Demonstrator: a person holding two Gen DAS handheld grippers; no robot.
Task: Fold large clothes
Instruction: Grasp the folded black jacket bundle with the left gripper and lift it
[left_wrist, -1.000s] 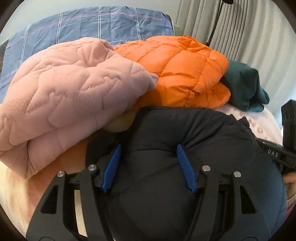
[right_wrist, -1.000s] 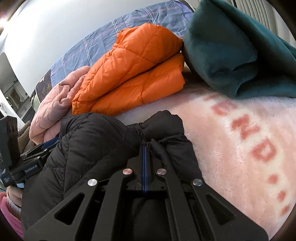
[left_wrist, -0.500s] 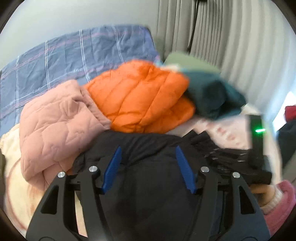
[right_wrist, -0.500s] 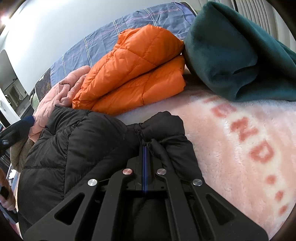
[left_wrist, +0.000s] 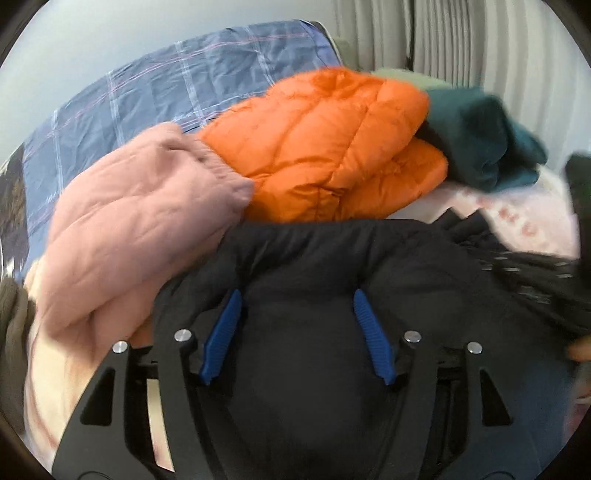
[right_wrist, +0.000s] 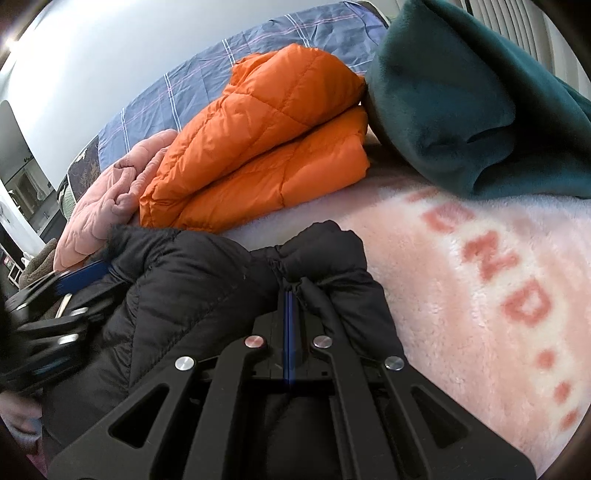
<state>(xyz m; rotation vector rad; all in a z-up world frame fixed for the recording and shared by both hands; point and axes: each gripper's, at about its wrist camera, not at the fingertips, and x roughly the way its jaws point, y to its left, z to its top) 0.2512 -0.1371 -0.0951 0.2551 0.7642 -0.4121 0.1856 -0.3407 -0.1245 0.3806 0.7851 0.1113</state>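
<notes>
A black puffer jacket (left_wrist: 332, 251) lies on the bed in front of both grippers. My left gripper (left_wrist: 295, 295) has a thick bulge of the jacket between its blue pads (left_wrist: 225, 325); the pads press into the padding while the jaws are opening slightly. In the right wrist view, my right gripper (right_wrist: 290, 291) is shut on a bunched fold of the same jacket (right_wrist: 192, 280) near its right end. The left gripper (right_wrist: 74, 280) shows blurred at that view's left edge.
Behind the black jacket sit a folded orange puffer jacket (left_wrist: 332, 147), a pink quilted garment (left_wrist: 140, 206) and a teal fleece (left_wrist: 480, 136). A blue plaid cover (left_wrist: 166, 85) lies further back. A fluffy pink blanket (right_wrist: 480, 295) with lettering covers the bed on the right. Curtains (left_wrist: 461, 44) hang behind.
My left gripper has risen and swung with its part of the black jacket, so the pile behind looks farther off. The right gripper and its pinched fold have stayed still.
</notes>
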